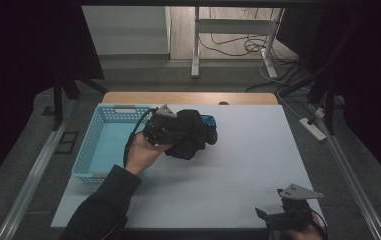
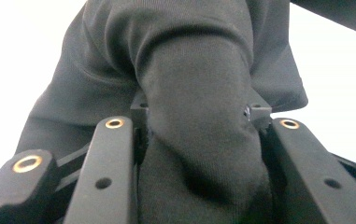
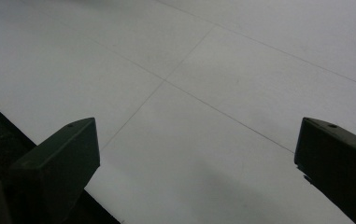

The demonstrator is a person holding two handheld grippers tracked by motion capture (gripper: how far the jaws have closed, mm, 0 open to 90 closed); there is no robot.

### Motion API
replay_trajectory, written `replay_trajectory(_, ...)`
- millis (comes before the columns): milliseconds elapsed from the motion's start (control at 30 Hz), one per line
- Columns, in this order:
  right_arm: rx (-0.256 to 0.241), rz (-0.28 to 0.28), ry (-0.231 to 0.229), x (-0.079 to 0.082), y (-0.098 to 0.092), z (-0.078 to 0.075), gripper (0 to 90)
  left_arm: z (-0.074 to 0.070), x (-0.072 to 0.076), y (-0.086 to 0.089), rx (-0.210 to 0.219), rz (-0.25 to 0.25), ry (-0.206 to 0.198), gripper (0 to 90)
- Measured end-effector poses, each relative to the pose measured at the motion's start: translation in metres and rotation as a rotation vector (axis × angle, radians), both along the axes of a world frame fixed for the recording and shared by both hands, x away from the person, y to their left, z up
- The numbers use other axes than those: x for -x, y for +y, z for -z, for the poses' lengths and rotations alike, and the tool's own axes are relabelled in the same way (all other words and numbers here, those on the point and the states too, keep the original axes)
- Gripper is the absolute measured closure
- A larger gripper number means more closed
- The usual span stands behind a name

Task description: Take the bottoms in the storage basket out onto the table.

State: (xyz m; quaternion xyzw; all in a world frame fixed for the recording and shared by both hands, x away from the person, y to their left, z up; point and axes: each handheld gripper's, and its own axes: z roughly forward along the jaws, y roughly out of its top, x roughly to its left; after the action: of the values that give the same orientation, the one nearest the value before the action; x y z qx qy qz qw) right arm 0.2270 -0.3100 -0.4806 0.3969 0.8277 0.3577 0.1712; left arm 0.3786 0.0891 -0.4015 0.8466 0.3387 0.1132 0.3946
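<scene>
Work in hand: moving a black garment (image 1: 188, 137) toward the blue basket (image 1: 90, 145) at the left side of the table (image 1: 238, 165).
Left gripper (image 1: 164, 129): jaws pressed onto a thick fold of the black garment; the left gripper view shows the cloth (image 2: 199, 116) bunched between both jaws and bulging forward past them.
Garment position: held just right of the basket's right rim, above the white table surface; whether its lower edge touches the table cannot be told.
Blue item (image 1: 209, 125): partly visible behind the garment on its far side; its identity cannot be told.
Right gripper (image 1: 278, 215): jaws spread wide and holding nothing, parked near the front right table corner, well apart from the garment; the right gripper view shows bare table (image 3: 203, 93) between them.
Step judged: carry phase, garment gripped but not yet in the basket.
Next move calls for: shifting the left gripper leftward over the basket rim, keeping the hanging cloth clear of the rim, then releasing over the basket floor.
</scene>
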Motion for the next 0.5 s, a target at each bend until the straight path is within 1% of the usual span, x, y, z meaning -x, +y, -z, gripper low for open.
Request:
replay_trajectory(200, 0.001, 0.000, 0.000, 0.000, 0.000, 0.000, 0.6, 0.012, -0.007, -0.008, -0.023, 0.002, 0.021, 59.6)
replay_trajectory(400, 0.001, -0.001, 0.001, 0.000, 0.000, 0.000, 0.5, 0.024, -0.012, -0.013, -0.031, -0.001, 0.042, 59.3)
replay_trajectory(500, -0.001, -0.001, 0.000, 0.000, 0.000, 0.000, 0.5, 0.030, -0.014, -0.017, -0.043, -0.001, 0.053, 59.1)
